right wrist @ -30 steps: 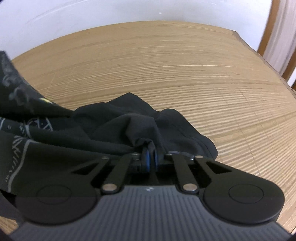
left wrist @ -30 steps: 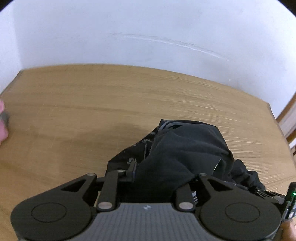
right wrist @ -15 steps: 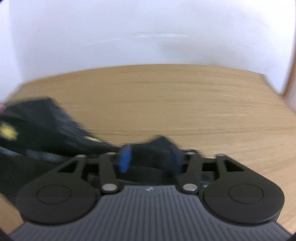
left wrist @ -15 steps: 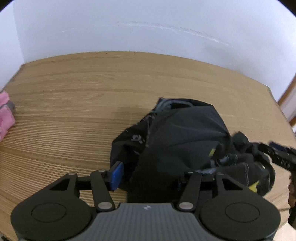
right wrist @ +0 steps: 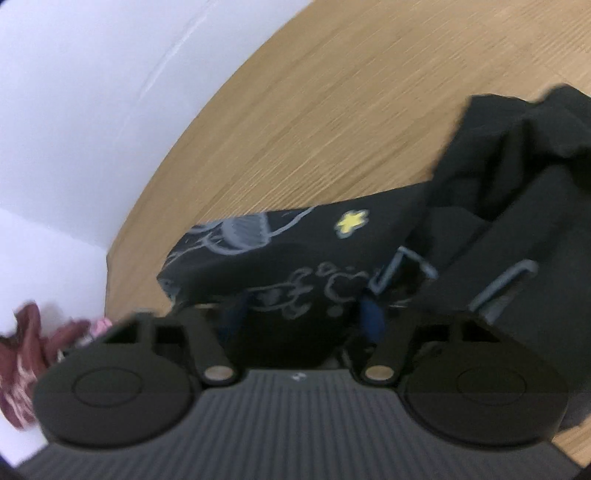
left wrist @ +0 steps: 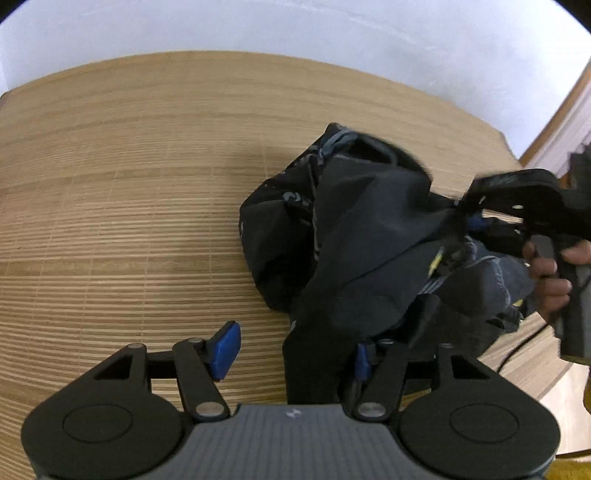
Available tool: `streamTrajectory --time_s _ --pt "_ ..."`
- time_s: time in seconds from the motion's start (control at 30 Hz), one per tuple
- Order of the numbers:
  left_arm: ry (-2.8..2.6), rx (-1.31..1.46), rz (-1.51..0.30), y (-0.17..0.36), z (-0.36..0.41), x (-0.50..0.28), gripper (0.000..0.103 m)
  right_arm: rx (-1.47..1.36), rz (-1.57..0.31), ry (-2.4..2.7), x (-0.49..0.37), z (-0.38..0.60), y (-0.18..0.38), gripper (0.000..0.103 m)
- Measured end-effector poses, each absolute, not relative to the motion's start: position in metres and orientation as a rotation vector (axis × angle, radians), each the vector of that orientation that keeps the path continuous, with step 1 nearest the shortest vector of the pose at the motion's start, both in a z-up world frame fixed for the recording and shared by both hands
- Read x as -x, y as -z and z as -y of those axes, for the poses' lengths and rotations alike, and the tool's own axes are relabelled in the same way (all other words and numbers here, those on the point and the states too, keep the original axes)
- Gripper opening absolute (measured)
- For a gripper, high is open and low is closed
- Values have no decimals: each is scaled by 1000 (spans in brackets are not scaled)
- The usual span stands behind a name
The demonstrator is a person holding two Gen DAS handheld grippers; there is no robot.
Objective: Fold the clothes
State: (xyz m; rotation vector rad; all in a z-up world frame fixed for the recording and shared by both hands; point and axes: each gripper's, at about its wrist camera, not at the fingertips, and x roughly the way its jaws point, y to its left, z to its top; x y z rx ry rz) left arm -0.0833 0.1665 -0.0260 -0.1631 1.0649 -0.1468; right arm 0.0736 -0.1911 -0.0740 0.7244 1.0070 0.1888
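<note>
A black garment (left wrist: pixel 354 236) with grey printed drawings and a yellow star lies bunched on the wooden table (left wrist: pixel 129 184). My left gripper (left wrist: pixel 291 350) is open; cloth drapes over its right finger. My right gripper (right wrist: pixel 301 317) is open with the printed cloth (right wrist: pixel 295 251) lying between and over its blue pads. In the left wrist view the right gripper (left wrist: pixel 476 221) is at the right, pushed into the garment, with a hand behind it.
A white wall (left wrist: pixel 295 29) runs behind the table. Pink and maroon cloth (right wrist: pixel 22 354) sits past the table's left edge in the right wrist view. A wooden door frame (left wrist: pixel 554 122) is at the far right.
Both grippers went from shut on the garment to open. The right gripper swung round and tilted towards the garment. The garment shifted right and bunched up higher.
</note>
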Motion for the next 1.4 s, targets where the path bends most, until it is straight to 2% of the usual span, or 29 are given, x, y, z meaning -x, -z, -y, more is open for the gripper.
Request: streamTrajectory --time_s 0.03,0.23,0.43,0.53,0.63,0.7,0.77,0.83,0.93,1.0,1.07,1.13,1.2,1.4 --pt "155 156 -1050 21 -167 87 63 -688 -1005 -176 -74 185 70 7" --pt "145 146 -959 -3 -178 102 66 -550 -749 -323 -49 145 -1 7" --pt "61 178 -947 -4 -193 117 69 -386 -683 -709 -24 61 -45 8" --pt "0 192 -972 2 -202 122 69 -233 -761 -887 -8 10 -38 13" --pt "-53 217 -988 6 -208 121 69 -95 -792 -879 4 -13 -26 25" --pt "-74 227 -987 5 -211 118 69 -21 -769 -850 13 -12 -22 26" --pt "-55 196 -966 -1 -205 111 69 22 -721 -795 15 12 -18 33" --pt "-9 136 -936 -12 -196 100 69 42 -694 -657 17 52 -14 48" --pt "70 23 -887 -26 -173 79 69 16 -710 -383 8 114 2 61" --pt "132 -92 -844 -34 -145 62 70 -15 -746 -198 0 154 18 61" --pt "186 -208 -810 -39 -113 43 75 8 -739 -106 -6 179 33 61" --pt "225 -302 -810 -31 -88 28 81 79 -728 -113 -13 189 42 61" --pt "243 -372 -834 -15 -66 9 81 173 -716 -187 -21 185 50 60" --pt "279 -353 -826 -9 -35 -12 81 426 -725 -402 -49 146 86 60"
